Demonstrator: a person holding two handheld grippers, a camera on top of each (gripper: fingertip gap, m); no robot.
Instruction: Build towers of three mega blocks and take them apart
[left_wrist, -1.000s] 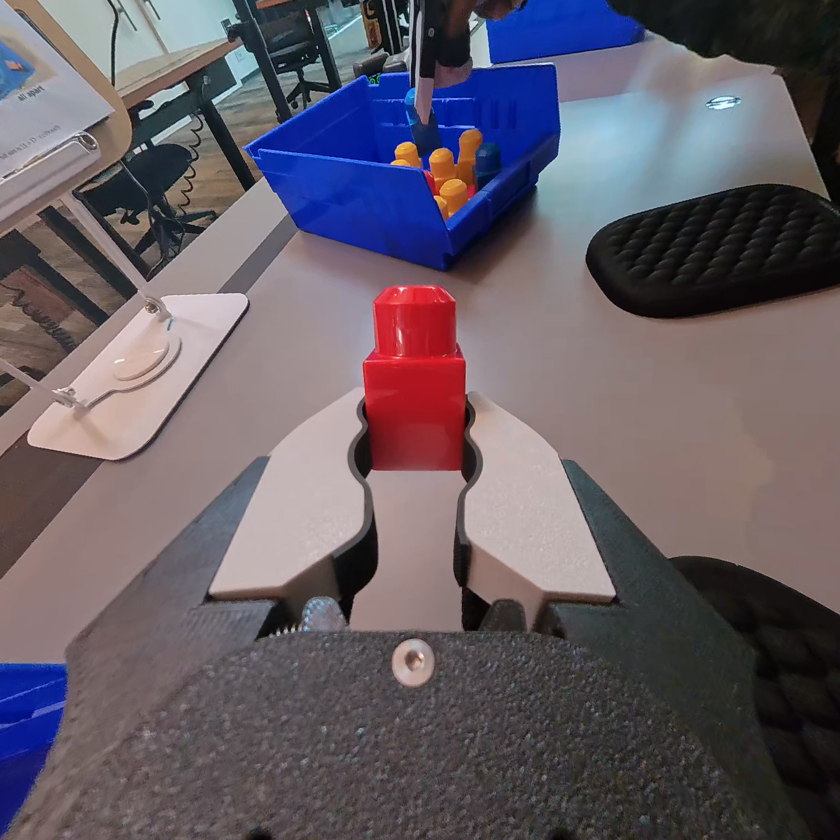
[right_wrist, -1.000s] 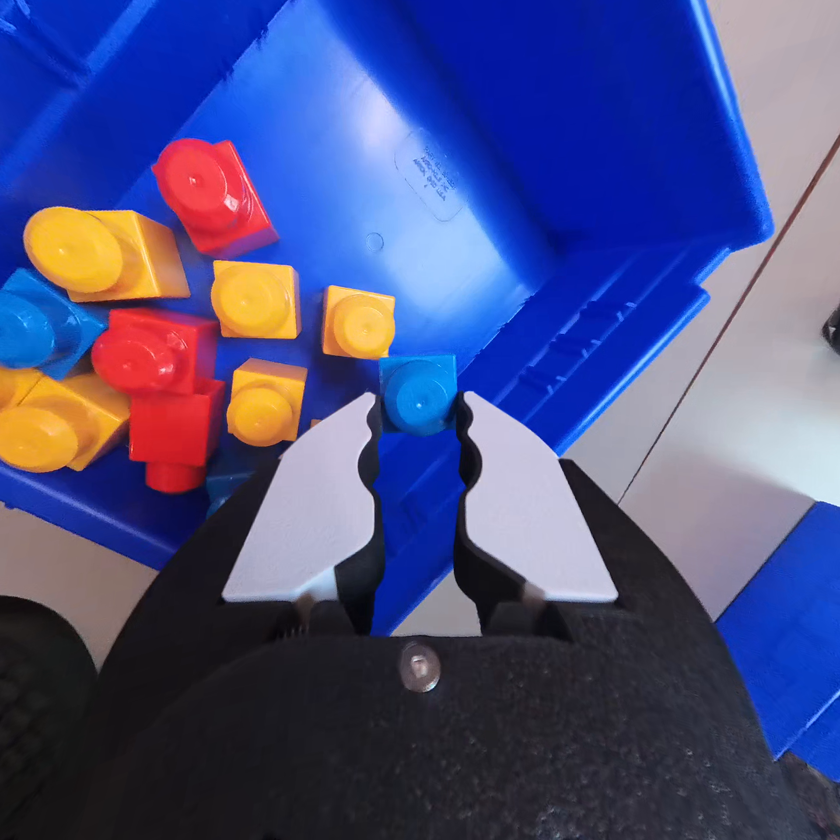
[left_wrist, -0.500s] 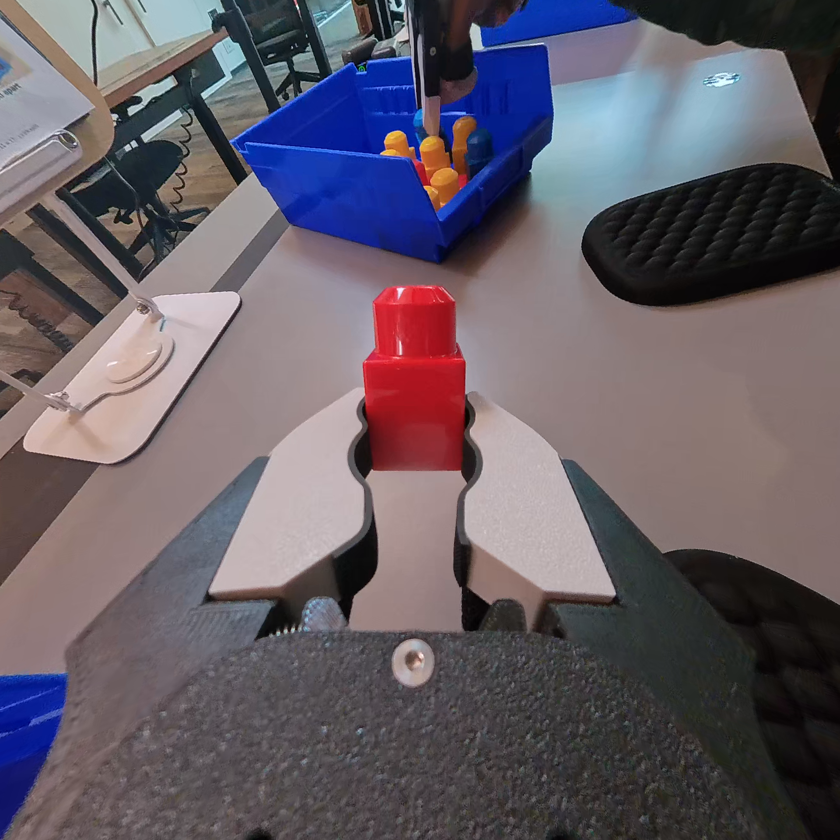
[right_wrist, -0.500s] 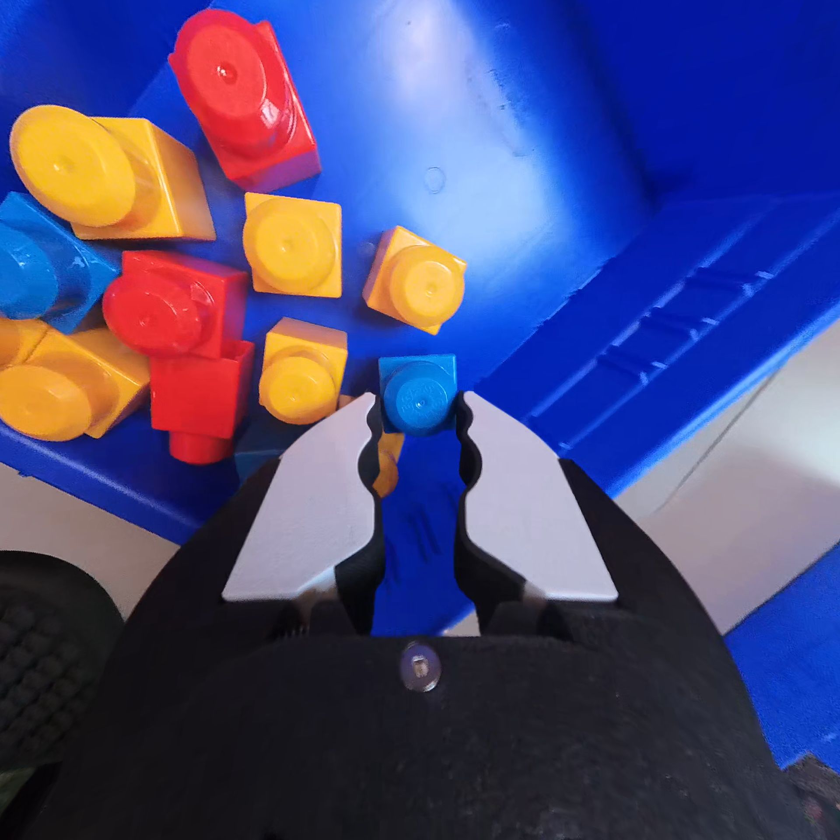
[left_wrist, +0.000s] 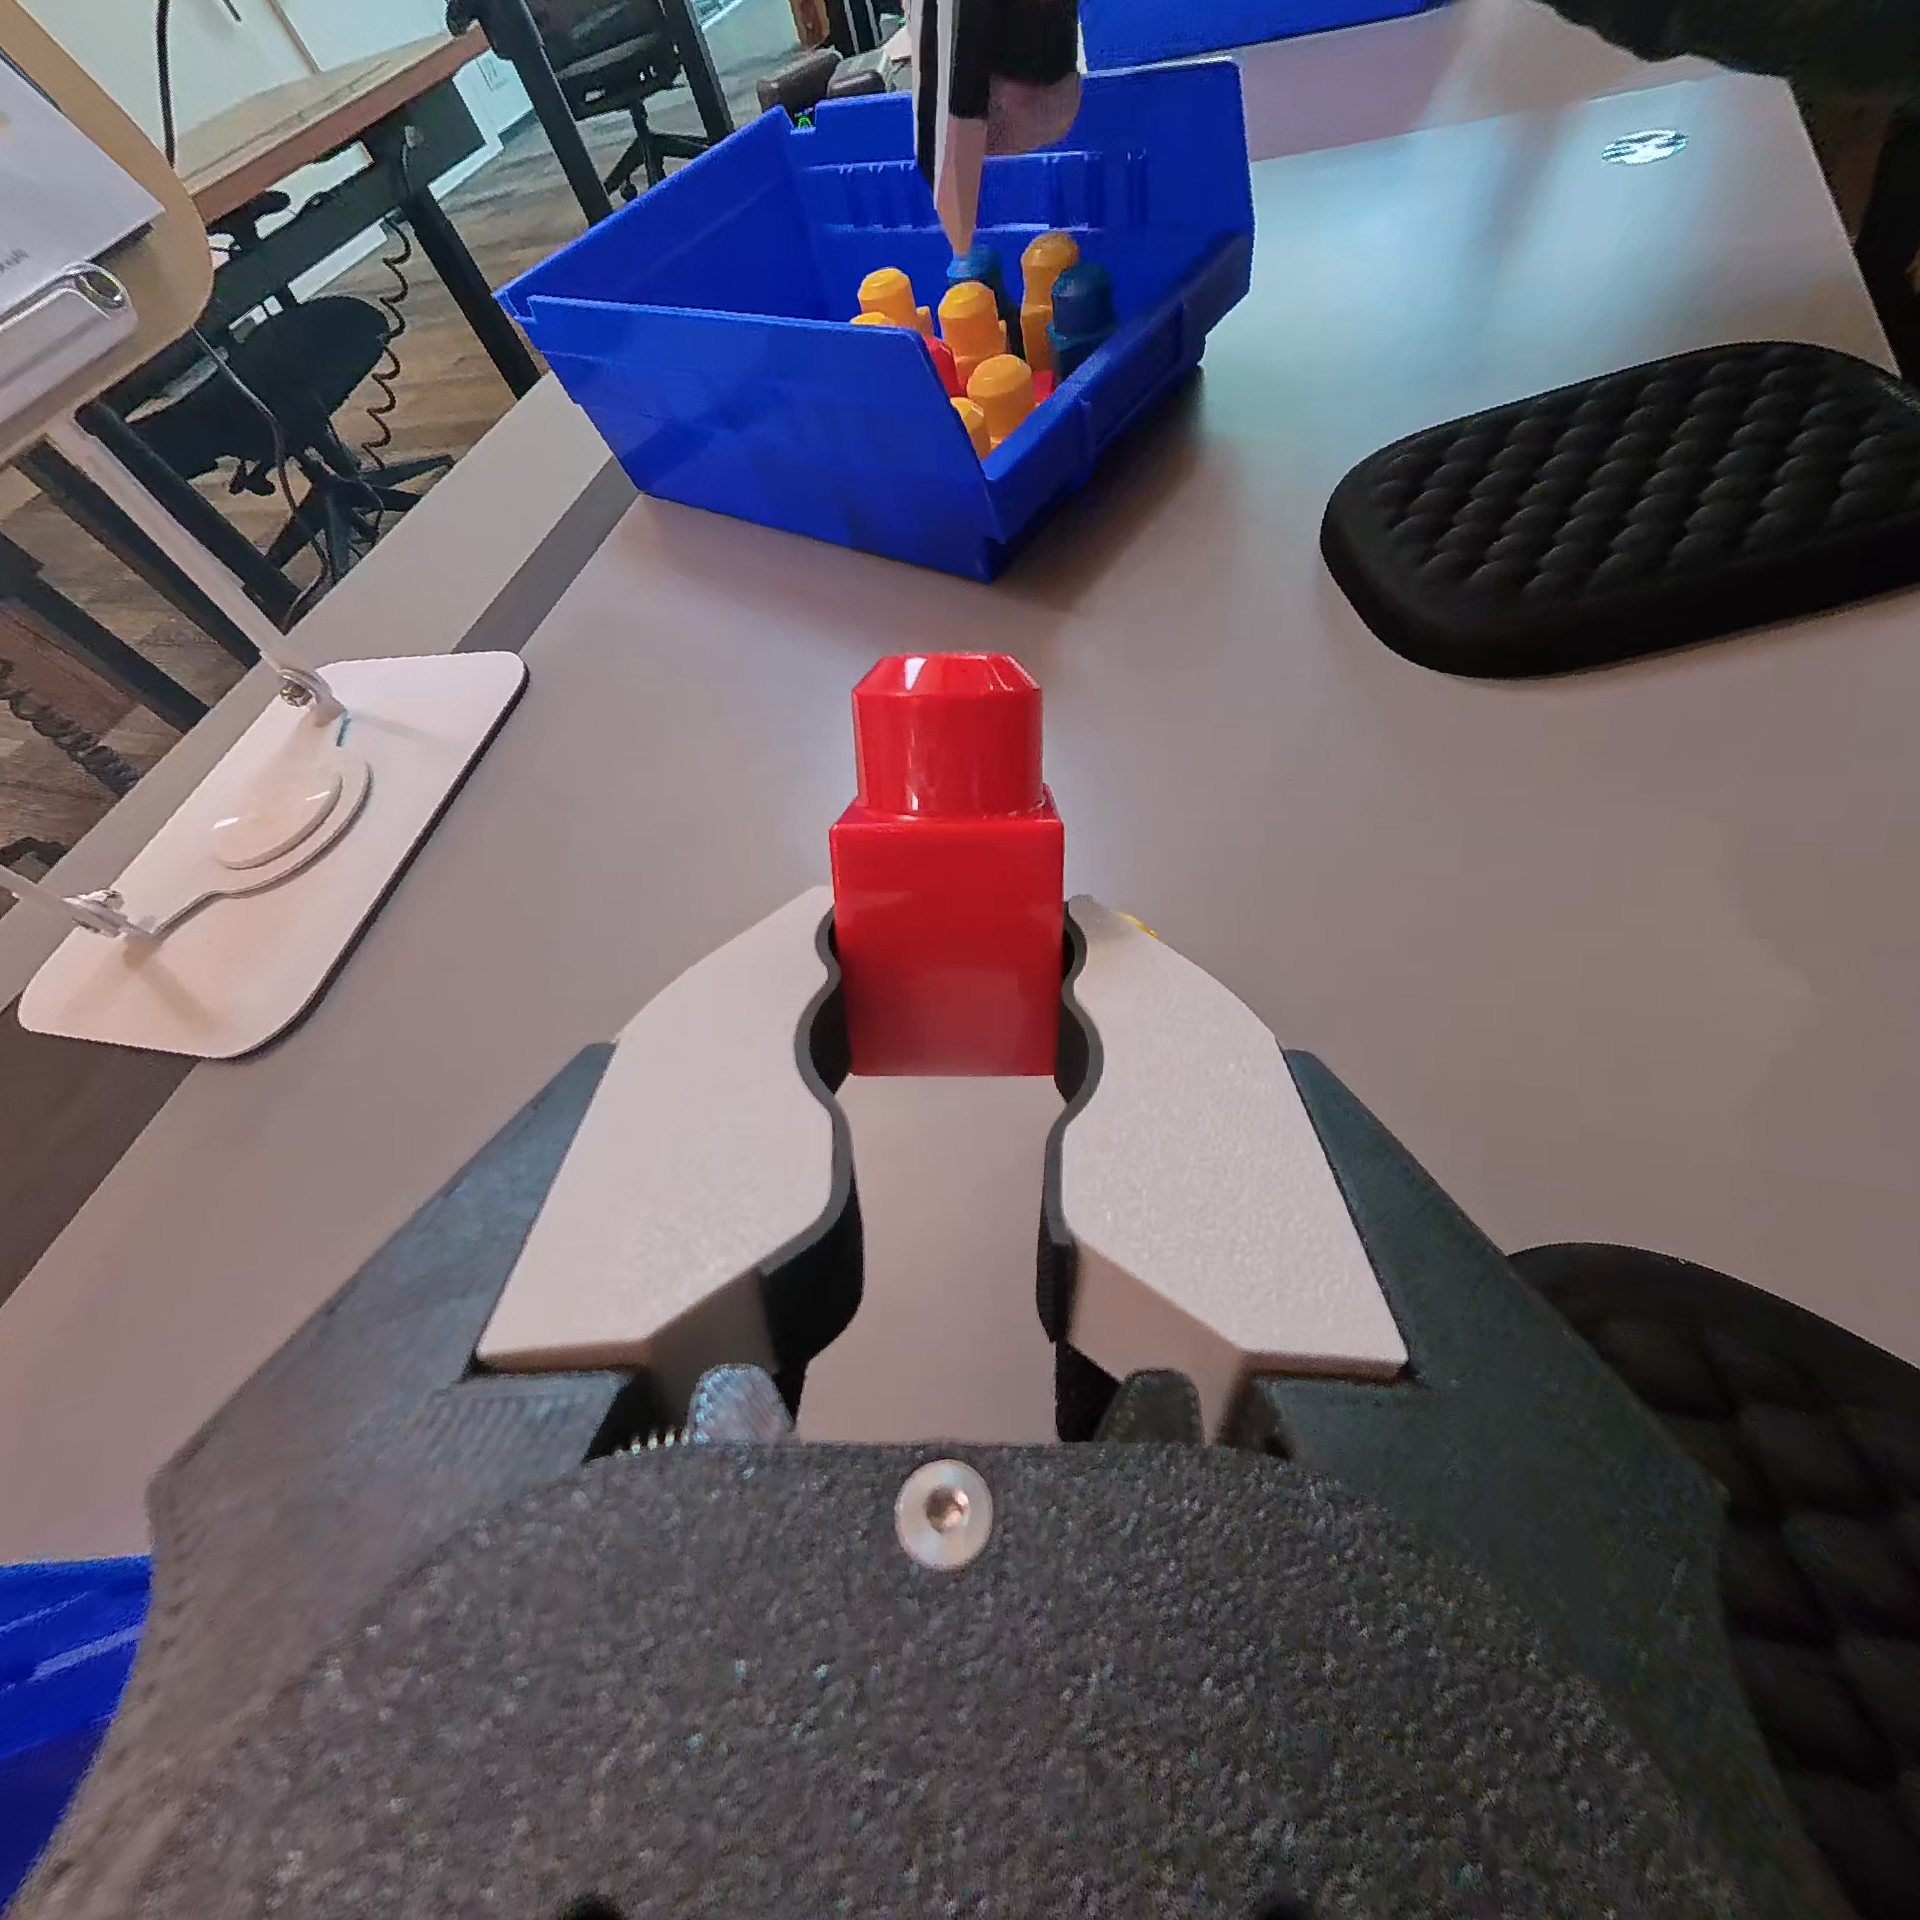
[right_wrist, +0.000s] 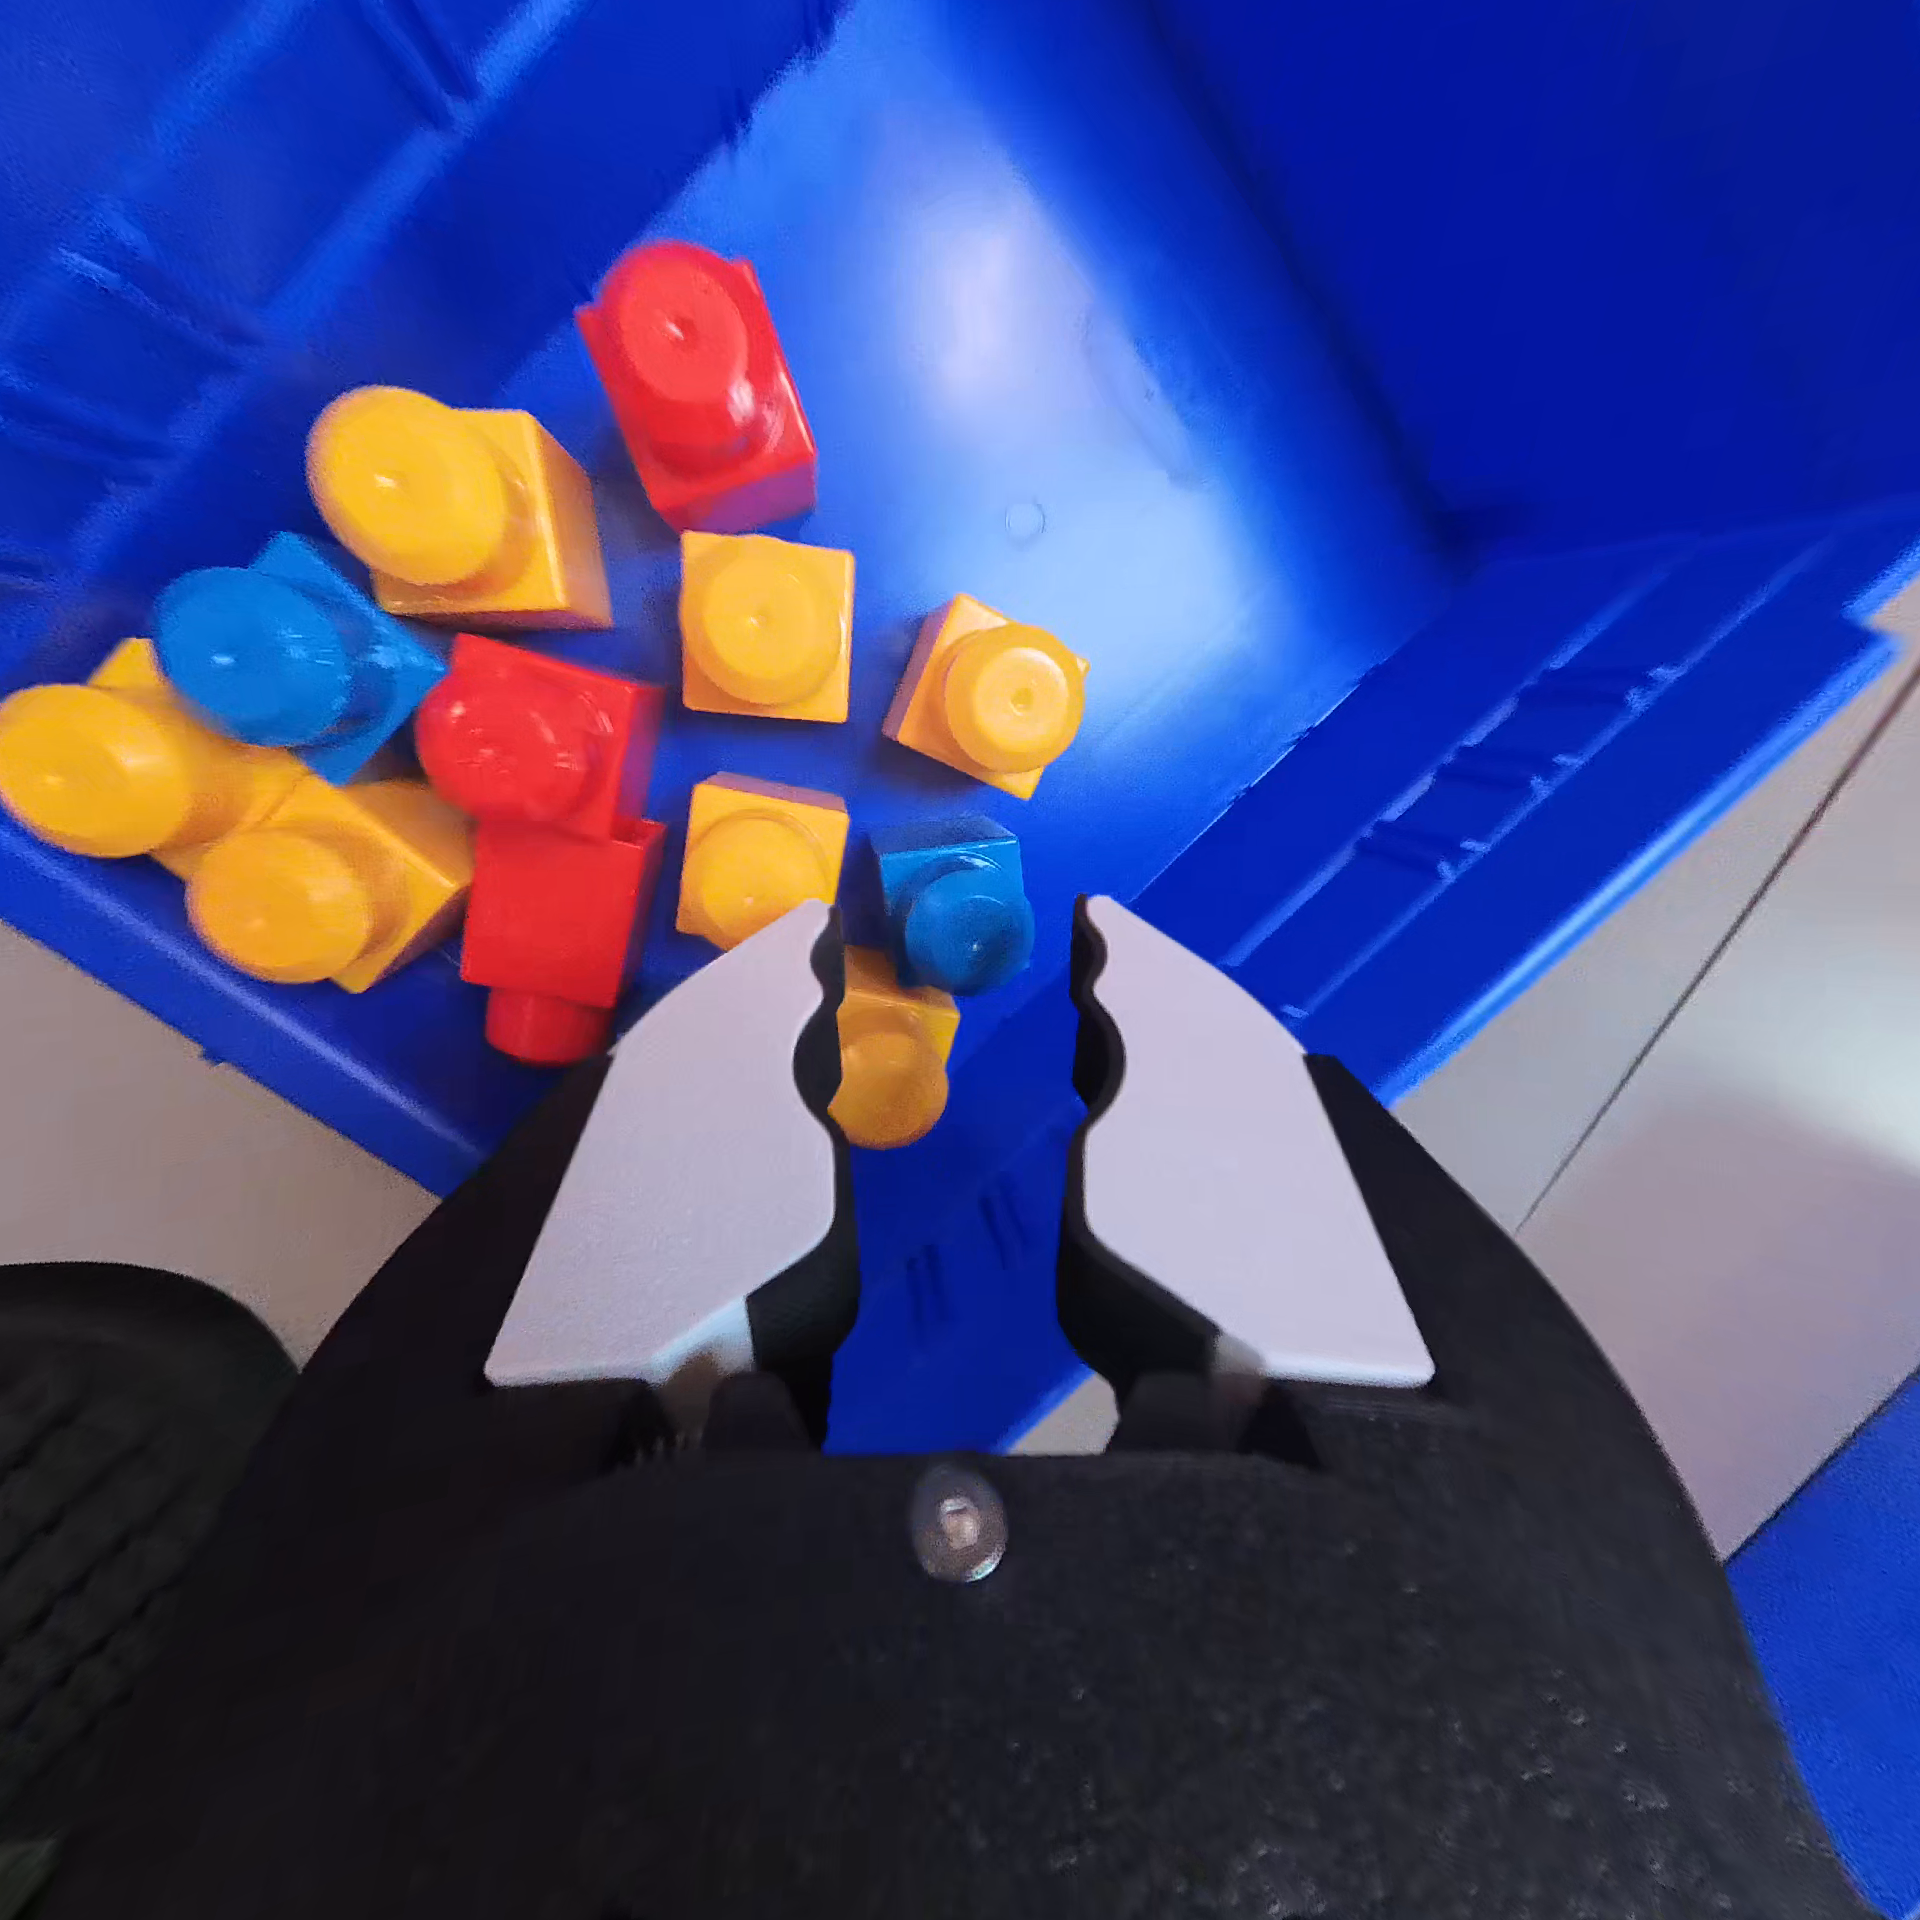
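One red block (left_wrist: 948, 925) sits clamped in the left gripper (left_wrist: 948, 987) mid-frame; the right gripper (right_wrist: 951, 935) gapes over the bin (right_wrist: 1351, 312): seven yellow, three red, two blue

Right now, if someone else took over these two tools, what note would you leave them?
Left tool: shut on the red block, upright at the grey table.
Right tool: open over the blue bin, holding nothing; a blue block lies just past its tips among loose yellow, red and blue blocks.
Done: no tower stands in view.
Left: fetch blocks from the bin, stack three onto the red one, then pull them apart.
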